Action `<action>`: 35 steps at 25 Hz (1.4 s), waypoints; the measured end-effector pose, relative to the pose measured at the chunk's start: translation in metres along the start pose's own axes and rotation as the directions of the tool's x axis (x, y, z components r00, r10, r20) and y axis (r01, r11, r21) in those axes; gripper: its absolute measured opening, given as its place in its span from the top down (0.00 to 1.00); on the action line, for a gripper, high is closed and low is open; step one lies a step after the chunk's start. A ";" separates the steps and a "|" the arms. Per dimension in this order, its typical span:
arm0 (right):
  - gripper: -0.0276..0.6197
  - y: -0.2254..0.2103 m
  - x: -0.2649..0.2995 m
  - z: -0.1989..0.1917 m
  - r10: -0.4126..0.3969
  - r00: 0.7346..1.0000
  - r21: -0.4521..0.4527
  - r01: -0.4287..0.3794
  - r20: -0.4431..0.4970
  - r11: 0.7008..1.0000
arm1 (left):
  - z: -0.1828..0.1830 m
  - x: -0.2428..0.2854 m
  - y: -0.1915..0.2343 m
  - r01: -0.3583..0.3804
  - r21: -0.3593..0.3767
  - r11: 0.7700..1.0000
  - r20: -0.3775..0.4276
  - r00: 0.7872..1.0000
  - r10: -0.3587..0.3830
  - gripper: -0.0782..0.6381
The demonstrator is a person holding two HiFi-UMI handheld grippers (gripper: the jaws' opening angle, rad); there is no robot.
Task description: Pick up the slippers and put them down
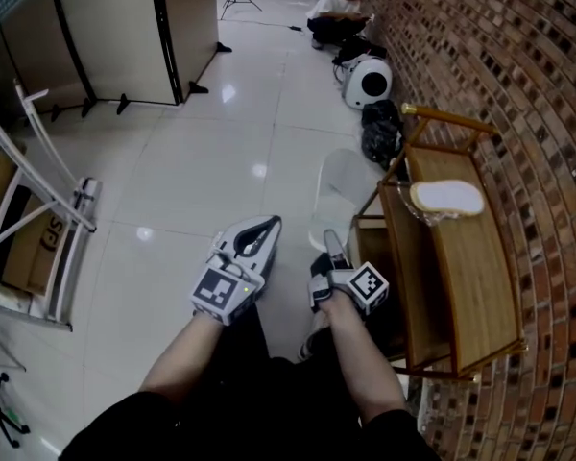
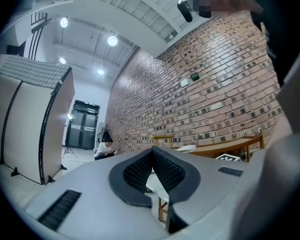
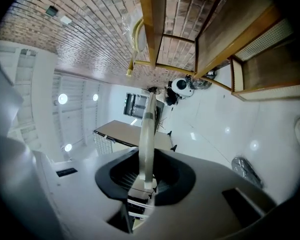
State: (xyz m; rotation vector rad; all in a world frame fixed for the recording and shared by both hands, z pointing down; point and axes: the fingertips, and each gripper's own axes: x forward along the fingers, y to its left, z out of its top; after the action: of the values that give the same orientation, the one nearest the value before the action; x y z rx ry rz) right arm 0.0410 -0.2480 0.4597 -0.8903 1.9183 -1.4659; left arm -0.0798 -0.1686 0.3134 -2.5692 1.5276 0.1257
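Observation:
A pale, thin slipper sticks out forward from my right gripper, whose jaws are shut on its near end. In the right gripper view the slipper shows edge-on, running away from the gripper. A second white slipper in clear wrap lies on the top shelf of the wooden rack, to the right of both grippers. My left gripper hovers over the floor to the left of the right one, jaws shut with nothing between them. In the left gripper view the pads meet at their tips, and the shelf slipper shows beyond them.
A brick wall runs along the right behind the rack. Black bags and a round white device sit on the floor past the rack. A person sits farther back. A folding partition and a metal frame stand at the left.

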 end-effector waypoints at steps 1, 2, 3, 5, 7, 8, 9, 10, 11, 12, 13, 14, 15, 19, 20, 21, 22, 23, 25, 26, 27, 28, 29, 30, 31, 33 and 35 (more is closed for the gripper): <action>0.85 0.000 0.004 0.001 0.004 1.000 -0.003 -0.004 -0.003 1.000 | 0.000 0.001 0.004 -0.005 -0.006 1.000 0.001 1.000 0.005 0.88; 0.85 -0.001 0.008 0.001 0.009 1.000 -0.004 -0.009 -0.004 1.000 | -0.001 0.002 0.008 -0.008 -0.008 1.000 0.001 1.000 0.008 0.88; 0.85 -0.002 0.013 0.002 0.015 1.000 -0.004 -0.015 -0.003 1.000 | -0.001 0.003 0.012 -0.007 -0.006 1.000 0.002 1.000 0.007 0.88; 0.85 -0.009 0.024 0.003 0.017 1.000 0.003 -0.017 -0.005 1.000 | -0.005 0.005 0.021 -0.001 0.011 1.000 -0.004 1.000 0.001 0.88; 0.85 -0.021 0.033 0.005 0.000 1.000 0.005 0.000 -0.018 1.000 | -0.012 0.008 0.031 -0.010 0.020 1.000 -0.017 1.000 0.010 0.88; 0.85 -0.027 0.039 0.008 -0.004 1.000 0.002 0.004 -0.026 1.000 | -0.015 0.011 0.037 -0.019 0.020 1.000 -0.019 1.000 0.019 0.88; 0.85 -0.031 0.045 0.010 -0.003 0.999 -0.003 0.003 -0.035 1.000 | -0.017 0.015 0.043 -0.027 0.021 0.999 -0.017 0.999 0.027 0.88; 0.85 -0.034 0.052 0.013 0.003 0.999 -0.010 -0.003 -0.045 1.000 | -0.018 0.019 0.048 -0.031 0.025 0.999 -0.016 0.999 0.031 0.88; 0.85 -0.038 0.059 0.016 0.010 0.998 -0.016 -0.011 -0.056 1.000 | -0.020 0.025 0.053 -0.032 0.030 0.999 -0.016 0.999 0.033 0.88; 0.85 -0.043 0.065 0.017 0.016 0.998 -0.018 -0.017 -0.067 1.000 | -0.022 0.031 0.056 -0.031 0.036 0.999 -0.017 0.999 0.031 0.88; 0.85 -0.049 0.071 0.019 0.021 0.997 -0.014 -0.022 -0.076 1.000 | -0.024 0.037 0.060 -0.028 0.040 0.999 -0.016 0.999 0.029 0.88; 0.85 -0.055 0.077 0.020 0.025 0.996 -0.008 -0.025 -0.083 1.000 | -0.027 0.043 0.063 -0.027 0.040 0.999 -0.015 1.000 0.028 0.88; 0.85 -0.063 0.083 0.022 0.029 0.996 -0.001 -0.029 -0.089 1.000 | -0.030 0.050 0.066 -0.027 0.037 0.999 -0.012 1.000 0.027 0.88; 0.85 -0.093 0.104 0.028 0.069 0.994 0.044 -0.066 -0.090 0.997 | -0.051 0.077 0.077 -0.043 -0.008 0.999 -0.006 0.999 0.043 0.88; 0.85 -0.101 0.109 0.028 0.083 0.992 0.051 -0.079 -0.090 0.996 | -0.058 0.084 0.079 -0.045 -0.020 0.999 -0.007 0.999 0.045 0.88; 0.85 -0.109 0.113 0.026 0.095 0.991 0.052 -0.090 -0.096 0.995 | -0.066 0.089 0.080 -0.043 -0.027 0.999 -0.012 0.999 0.043 0.88; 0.85 -0.118 0.116 0.022 0.102 0.989 0.052 -0.097 -0.107 0.994 | -0.075 0.093 0.082 -0.040 -0.028 0.999 -0.019 0.999 0.039 0.88; 0.85 -0.129 0.119 0.019 0.105 0.987 0.054 -0.099 -0.120 0.994 | -0.085 0.097 0.083 -0.039 -0.028 0.999 -0.028 0.999 0.038 0.88; 0.85 -0.153 0.122 0.014 0.099 0.986 0.074 -0.090 -0.134 0.993 | -0.106 0.103 0.090 -0.048 -0.042 0.998 -0.047 0.998 0.046 0.88; 0.85 -0.167 0.123 0.014 0.094 0.987 0.094 -0.082 -0.132 0.992 | -0.117 0.106 0.093 -0.055 -0.057 0.997 -0.055 0.997 0.052 0.88; 0.85 -0.181 0.124 0.014 0.090 0.988 0.120 -0.075 -0.123 0.990 | -0.127 0.111 0.095 -0.060 -0.072 0.996 -0.064 0.996 0.056 0.88; 0.85 -0.196 0.125 0.014 0.085 0.990 0.152 -0.068 -0.111 0.986 | -0.137 0.115 0.097 -0.062 -0.087 0.994 -0.072 0.996 0.055 0.88; 0.85 -0.211 0.125 0.012 0.077 0.992 0.186 -0.057 -0.101 0.981 | -0.146 0.119 0.099 -0.060 -0.100 0.993 -0.080 0.995 0.052 0.88; 0.85 -0.225 0.124 0.008 0.061 0.993 0.215 -0.039 -0.097 0.976 | -0.154 0.123 0.099 -0.057 -0.110 0.992 -0.085 0.995 0.047 0.88; 0.85 -0.240 0.121 0.001 0.034 0.994 0.237 -0.009 -0.100 0.972 | -0.161 0.127 0.099 -0.052 -0.118 0.992 -0.090 0.995 0.042 0.88; 0.85 -0.267 0.110 -0.019 -0.036 0.992 0.258 0.066 -0.120 0.964 | -0.174 0.130 0.095 -0.035 -0.128 0.991 -0.106 0.994 0.021 0.88; 0.85 -0.294 0.097 -0.038 -0.095 0.986 0.266 0.130 -0.141 0.955 | -0.188 0.130 0.090 -0.020 -0.144 0.989 -0.124 0.992 0.002 0.88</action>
State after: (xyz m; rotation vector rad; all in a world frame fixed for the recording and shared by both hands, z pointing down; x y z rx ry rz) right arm 0.0014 -0.3545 0.7497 -0.8043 1.7162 -1.8432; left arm -0.0972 -0.3558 0.4718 -2.7282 1.6325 0.0833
